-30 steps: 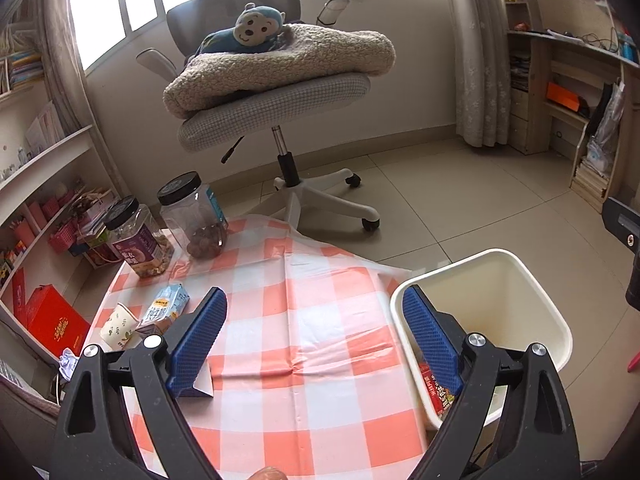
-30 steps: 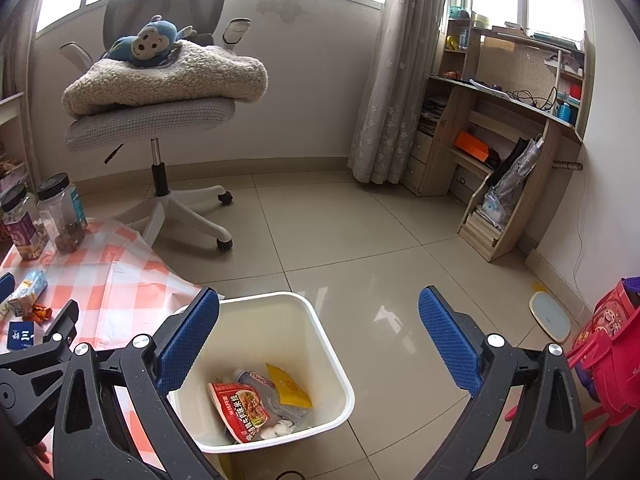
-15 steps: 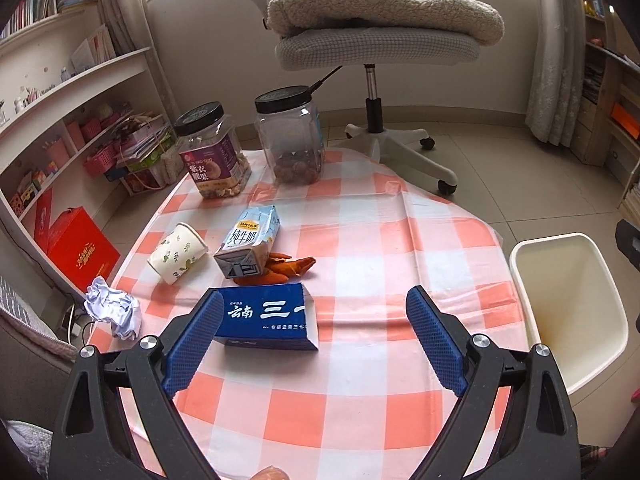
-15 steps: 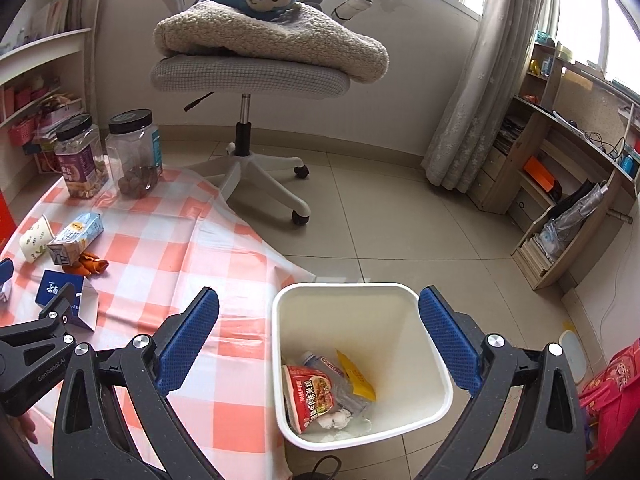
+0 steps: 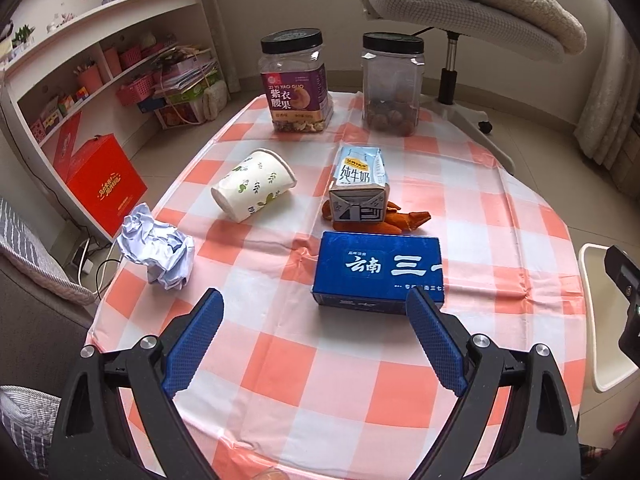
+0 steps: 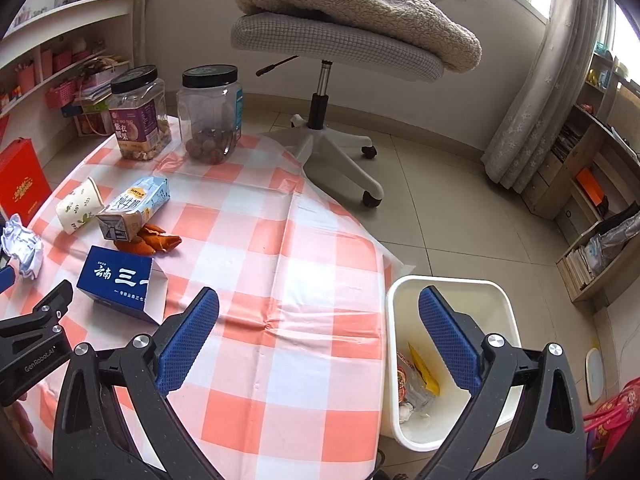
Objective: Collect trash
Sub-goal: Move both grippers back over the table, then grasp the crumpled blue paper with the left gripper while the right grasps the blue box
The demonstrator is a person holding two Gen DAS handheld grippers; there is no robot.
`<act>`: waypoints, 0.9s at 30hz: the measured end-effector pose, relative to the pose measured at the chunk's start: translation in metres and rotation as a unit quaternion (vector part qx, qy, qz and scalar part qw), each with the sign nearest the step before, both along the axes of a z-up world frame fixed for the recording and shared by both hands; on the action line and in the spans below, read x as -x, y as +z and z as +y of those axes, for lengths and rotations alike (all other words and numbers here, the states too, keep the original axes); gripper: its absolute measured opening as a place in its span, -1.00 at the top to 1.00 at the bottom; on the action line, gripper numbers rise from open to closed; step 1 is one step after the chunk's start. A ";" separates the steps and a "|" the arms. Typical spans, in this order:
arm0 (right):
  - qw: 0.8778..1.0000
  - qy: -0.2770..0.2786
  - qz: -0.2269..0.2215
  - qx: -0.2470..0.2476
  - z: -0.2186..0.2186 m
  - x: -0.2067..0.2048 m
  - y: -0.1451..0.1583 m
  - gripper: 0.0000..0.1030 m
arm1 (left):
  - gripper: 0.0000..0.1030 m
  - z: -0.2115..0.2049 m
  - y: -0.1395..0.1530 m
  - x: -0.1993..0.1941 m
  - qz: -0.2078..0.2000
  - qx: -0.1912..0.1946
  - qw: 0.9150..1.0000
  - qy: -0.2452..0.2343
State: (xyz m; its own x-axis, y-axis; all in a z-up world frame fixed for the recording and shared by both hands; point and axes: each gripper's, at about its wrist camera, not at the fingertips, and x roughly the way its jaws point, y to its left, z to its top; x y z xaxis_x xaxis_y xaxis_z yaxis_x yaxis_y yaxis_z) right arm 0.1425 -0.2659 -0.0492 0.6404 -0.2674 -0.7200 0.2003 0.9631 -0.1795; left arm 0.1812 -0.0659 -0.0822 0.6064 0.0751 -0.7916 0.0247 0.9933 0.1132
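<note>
On the checked tablecloth lie a blue box (image 5: 379, 273), a milk carton (image 5: 359, 184) on orange peel (image 5: 404, 219), a tipped paper cup (image 5: 253, 184) and a crumpled paper ball (image 5: 158, 251). My left gripper (image 5: 316, 340) is open and empty, just in front of the blue box. My right gripper (image 6: 320, 336) is open and empty, above the table edge beside the white bin (image 6: 448, 292), which holds wrappers. The box (image 6: 120, 280), carton (image 6: 134, 206) and cup (image 6: 78, 204) also show in the right wrist view.
Two black-lidded jars (image 5: 296, 80) (image 5: 392, 84) stand at the table's far edge. An office chair (image 6: 332, 48) with a blanket stands behind. Shelves (image 5: 100, 60) and a red box (image 5: 102, 180) are to the left. The bin rim (image 5: 596, 320) is at right.
Both grippers swung left from the bin toward the table. The left gripper moved closer to the blue box. Both stayed open.
</note>
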 end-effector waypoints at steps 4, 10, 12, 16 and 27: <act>1.000 0.029 0.000 -0.002 0.020 -0.011 -0.005 -0.86 | -0.74 0.032 0.005 -0.005 -0.004 0.001 1.000 0.029; 0.997 0.069 0.012 -0.013 0.049 -0.028 -0.018 -0.86 | -0.74 0.098 0.008 -0.030 0.000 0.010 0.994 0.107; 0.996 0.083 0.012 -0.015 0.058 -0.033 -0.020 -0.86 | -0.74 0.122 0.007 -0.042 0.001 0.023 0.990 0.140; 0.992 0.126 0.006 -0.014 0.078 -0.040 -0.024 -0.86 | -0.74 0.166 -0.005 -0.066 0.026 0.054 0.979 0.194; 0.947 0.316 0.052 0.037 0.142 -0.069 -0.060 -0.86 | 0.16 0.196 -0.052 -0.095 0.088 0.134 0.970 0.181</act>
